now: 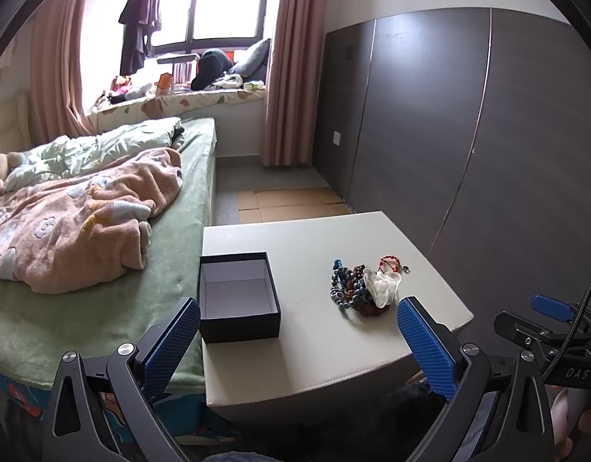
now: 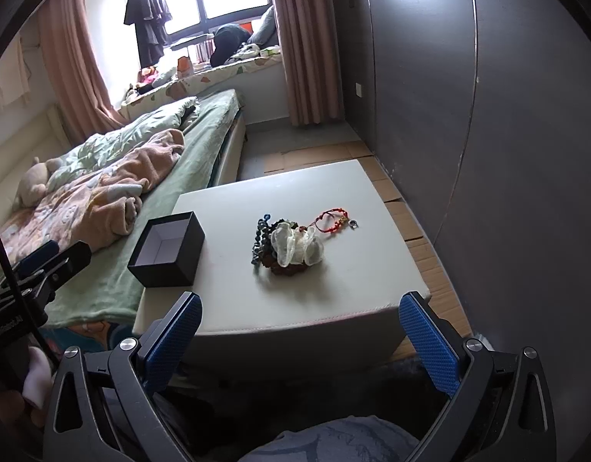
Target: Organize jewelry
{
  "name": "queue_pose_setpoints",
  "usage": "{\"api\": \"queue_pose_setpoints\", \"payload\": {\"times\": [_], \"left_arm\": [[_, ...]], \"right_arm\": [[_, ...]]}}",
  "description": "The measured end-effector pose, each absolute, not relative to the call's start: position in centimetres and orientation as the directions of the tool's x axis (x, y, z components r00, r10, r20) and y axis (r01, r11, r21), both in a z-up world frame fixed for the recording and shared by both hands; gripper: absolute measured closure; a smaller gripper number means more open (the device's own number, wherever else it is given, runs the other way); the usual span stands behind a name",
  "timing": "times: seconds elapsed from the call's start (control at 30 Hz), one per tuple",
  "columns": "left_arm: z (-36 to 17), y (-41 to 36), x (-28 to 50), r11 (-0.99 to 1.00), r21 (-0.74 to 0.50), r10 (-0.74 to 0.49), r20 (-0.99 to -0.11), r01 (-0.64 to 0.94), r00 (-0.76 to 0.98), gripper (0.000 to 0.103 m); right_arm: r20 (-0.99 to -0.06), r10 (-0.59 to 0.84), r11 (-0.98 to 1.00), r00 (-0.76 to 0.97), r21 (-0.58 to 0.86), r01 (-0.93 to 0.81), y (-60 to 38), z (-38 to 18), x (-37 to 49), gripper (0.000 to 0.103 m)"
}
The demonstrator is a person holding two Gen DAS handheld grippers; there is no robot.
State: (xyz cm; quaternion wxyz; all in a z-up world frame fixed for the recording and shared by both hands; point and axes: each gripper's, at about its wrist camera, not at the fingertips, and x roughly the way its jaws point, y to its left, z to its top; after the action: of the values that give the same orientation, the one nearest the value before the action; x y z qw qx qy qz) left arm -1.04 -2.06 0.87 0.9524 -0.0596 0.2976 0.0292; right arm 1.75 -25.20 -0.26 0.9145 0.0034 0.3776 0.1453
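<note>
A black box (image 1: 237, 300) with a white inside stands open and empty on the left part of a cream stool (image 1: 318, 350); it also shows in the right wrist view (image 2: 166, 248). A jewelry pile (image 1: 357, 283) lies to its right: blue and brown bead strands, a white sheer scrunchie (image 2: 297, 246), a red cord bracelet (image 2: 332, 221) and a small ring (image 2: 353, 224). My left gripper (image 1: 299, 323) is open and empty, held back from the stool's near edge. My right gripper (image 2: 301, 321) is open and empty, also short of the stool.
A bed (image 1: 102, 211) with green sheet and pink blanket touches the stool's left side. A dark wardrobe wall (image 1: 468, 134) runs along the right. Cardboard sheets (image 2: 418, 223) cover the floor between stool and wardrobe. The other gripper's body (image 1: 549, 331) shows at the right edge.
</note>
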Motion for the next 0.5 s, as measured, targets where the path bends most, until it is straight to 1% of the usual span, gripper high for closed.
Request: {"api": "queue_pose_setpoints", "payload": {"times": [0.5], "left_arm": [[0.85, -1.98, -0.85, 0.99, -0.102, 0.021, -0.575, -0.097, 0.818, 0.001]], "right_arm": [[-0.682, 0.266, 0.96, 0.681, 0.122, -0.253, -25.86, -0.02, 1.73, 0.0]]}}
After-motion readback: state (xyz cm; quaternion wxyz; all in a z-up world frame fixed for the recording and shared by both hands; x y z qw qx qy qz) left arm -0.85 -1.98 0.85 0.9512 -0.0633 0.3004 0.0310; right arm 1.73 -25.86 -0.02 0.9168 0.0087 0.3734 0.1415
